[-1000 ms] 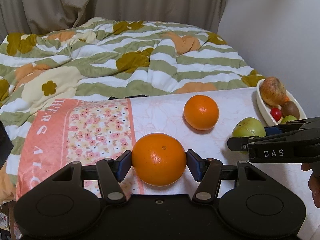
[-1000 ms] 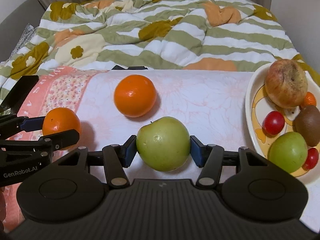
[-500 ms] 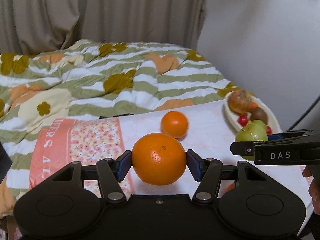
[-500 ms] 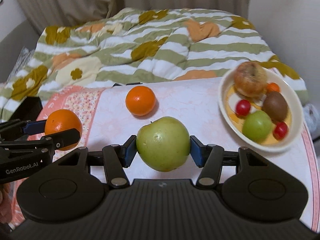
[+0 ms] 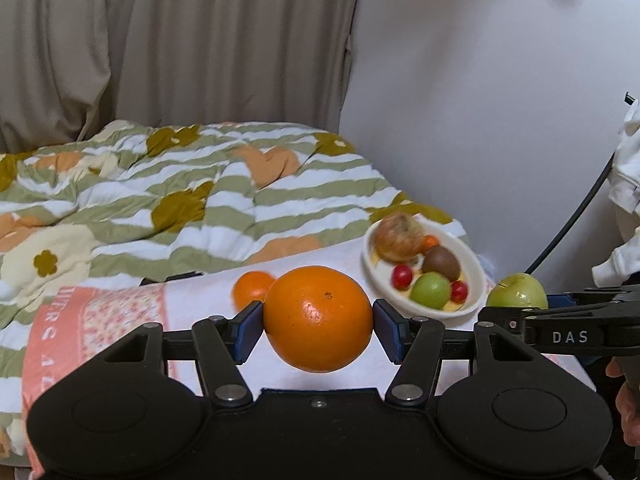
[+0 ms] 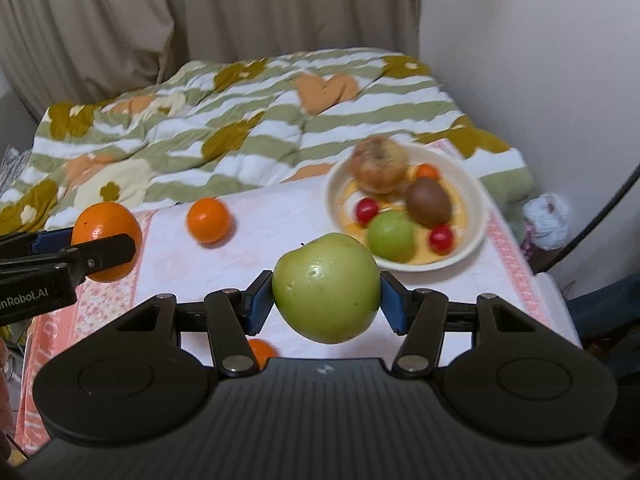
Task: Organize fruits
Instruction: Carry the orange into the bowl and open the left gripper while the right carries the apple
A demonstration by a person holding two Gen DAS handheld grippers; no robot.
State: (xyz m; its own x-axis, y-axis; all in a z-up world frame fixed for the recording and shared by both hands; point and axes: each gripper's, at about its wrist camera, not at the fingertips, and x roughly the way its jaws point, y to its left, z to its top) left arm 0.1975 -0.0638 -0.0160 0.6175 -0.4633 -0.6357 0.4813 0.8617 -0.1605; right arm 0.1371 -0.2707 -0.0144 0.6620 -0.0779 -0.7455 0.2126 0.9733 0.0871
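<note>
My left gripper [image 5: 318, 326] is shut on a large orange [image 5: 318, 318], held in the air above the table; it also shows at the left of the right wrist view as the orange [image 6: 105, 236]. My right gripper [image 6: 326, 306] is shut on a green apple [image 6: 326, 286], lifted clear of the cloth and seen again as the apple [image 5: 517, 292] at the right of the left wrist view. A white oval bowl [image 6: 472, 240] at the table's far right holds a brown-red apple [image 6: 378, 164], a kiwi [image 6: 428, 202], a small green apple [image 6: 390, 236] and cherry tomatoes.
A second orange [image 6: 208, 220] lies on the white tablecloth [image 6: 256, 264], and a small orange fruit [image 6: 262, 352] peeks out under my right gripper. A striped floral quilt [image 6: 240, 128] covers the bed behind. A black cable [image 5: 576, 216] hangs at the right by the wall.
Both grippers have risen with their fruit, and the views have pulled back from the table. The bowl and the loose orange now look smaller and farther off. Neither grip has changed.
</note>
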